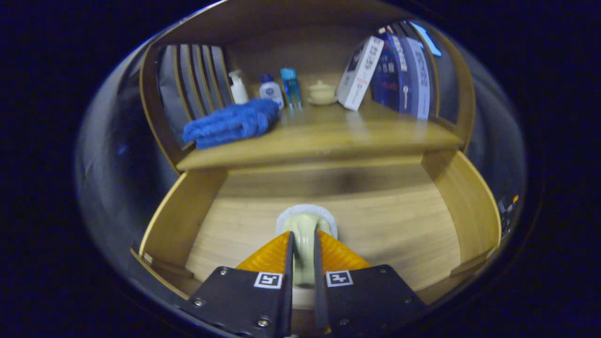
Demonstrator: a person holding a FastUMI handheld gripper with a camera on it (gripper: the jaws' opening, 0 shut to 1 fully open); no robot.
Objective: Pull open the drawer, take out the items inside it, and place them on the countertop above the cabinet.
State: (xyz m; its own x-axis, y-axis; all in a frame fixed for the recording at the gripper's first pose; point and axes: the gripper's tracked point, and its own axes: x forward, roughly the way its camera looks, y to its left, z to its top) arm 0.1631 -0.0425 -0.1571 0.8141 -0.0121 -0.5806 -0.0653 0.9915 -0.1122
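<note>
A: What is the gripper (303, 244) at?

B: Its two fingers are pressed against the sides of a pale green brush (304, 234). The handle runs between them, and the head, with a white fuzzy pad round it, sticks out just ahead of the tips at 12 o'clock.

A: And where is the brush itself?

B: Inside the open drawer (188, 211), over its wooden floor. I cannot tell whether it touches the floor. The drawer's side walls stand at 9 and 3 o'clock from the fingers.

A: What lies beyond that?

B: The countertop (375, 136), at 12 o'clock beyond the drawer's back edge. A folded blue towel (230, 123) lies on it at about 11 o'clock. Behind the towel, in a row toward the back wall, stand a white pump bottle (238, 88), a small white bottle (271, 91) with a blue cap, and a blue clear bottle (290, 88).

A: Anything to the other side?

B: A small pale lidded cup (322, 92) on a saucer, close to 12 o'clock. At 1 o'clock a white box (360, 72) leans, tilted, and a dark blue box (404, 75) stands just beside it.
</note>
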